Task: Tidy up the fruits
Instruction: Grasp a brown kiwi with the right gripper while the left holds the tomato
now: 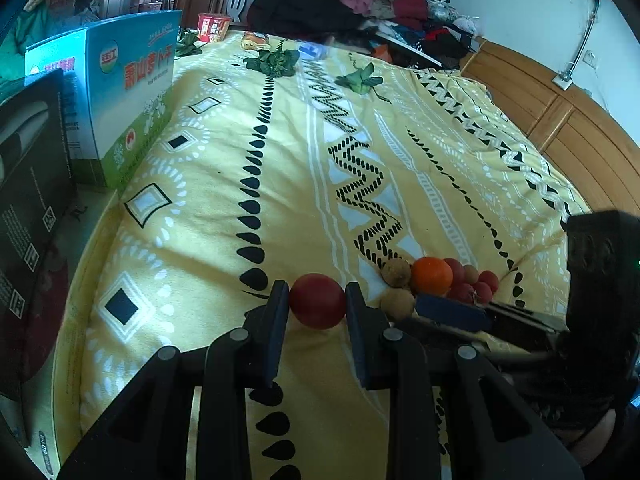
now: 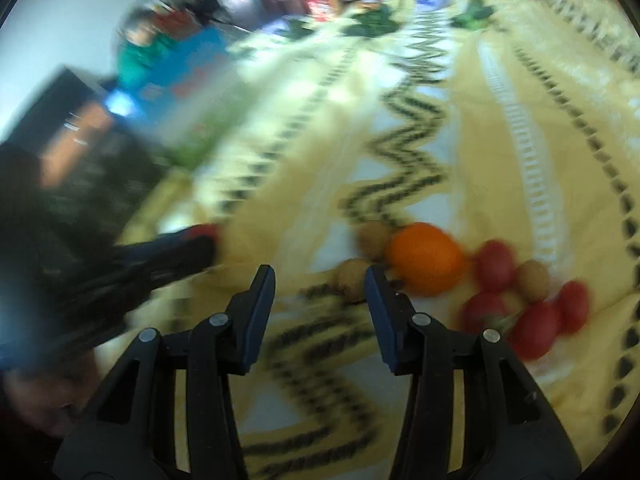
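The bed (image 1: 224, 184) carries a fruit cluster around an orange (image 1: 431, 276), presumably the sorting heap. Left of the orange, the left gripper (image 1: 317, 300) has its jaws clamped on a red fruit (image 1: 317, 301), seemingly separating it. The right gripper (image 2: 320, 280) hovers just before the orange, jaws parted around nothing.

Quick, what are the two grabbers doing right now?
Left gripper: jaws shut on the red fruit.
Right gripper: jaws open, nothing between them, beside a brown fruit.
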Demonstrator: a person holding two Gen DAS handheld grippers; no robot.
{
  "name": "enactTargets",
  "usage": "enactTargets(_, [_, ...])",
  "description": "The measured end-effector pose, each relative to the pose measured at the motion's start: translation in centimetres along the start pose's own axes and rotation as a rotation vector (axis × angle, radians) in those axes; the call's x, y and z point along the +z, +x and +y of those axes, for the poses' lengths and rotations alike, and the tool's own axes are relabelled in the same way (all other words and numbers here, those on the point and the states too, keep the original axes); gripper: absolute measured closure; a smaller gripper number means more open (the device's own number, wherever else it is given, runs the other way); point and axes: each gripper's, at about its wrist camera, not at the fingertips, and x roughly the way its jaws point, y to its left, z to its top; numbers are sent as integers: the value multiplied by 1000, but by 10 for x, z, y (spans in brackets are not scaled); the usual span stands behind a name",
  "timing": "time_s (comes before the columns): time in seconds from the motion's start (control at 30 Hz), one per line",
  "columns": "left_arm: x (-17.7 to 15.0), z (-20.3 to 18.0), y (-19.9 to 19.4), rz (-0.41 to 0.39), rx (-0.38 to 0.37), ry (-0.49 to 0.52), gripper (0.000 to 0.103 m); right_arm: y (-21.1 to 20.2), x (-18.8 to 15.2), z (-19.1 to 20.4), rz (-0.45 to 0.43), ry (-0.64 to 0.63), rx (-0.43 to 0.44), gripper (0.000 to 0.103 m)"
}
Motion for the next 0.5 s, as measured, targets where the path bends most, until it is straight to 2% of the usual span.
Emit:
enactTargets(0.07, [1,1,-1,-7,5,-1,74,-3,-5,4,-6,-23,-27,56])
enactTargets(0.2, [1,2,-1,-8,3,-3,74,5,-5,-10,6,46,-85,56])
enactTargets(0.4, [-1,3,-2,6,5,-3,74,23,2,-13,33,37,-90,56])
enactTargets(0.5, [-2,2,-6,0,9,-3,74,25,-1,-14,40,40,-99,78])
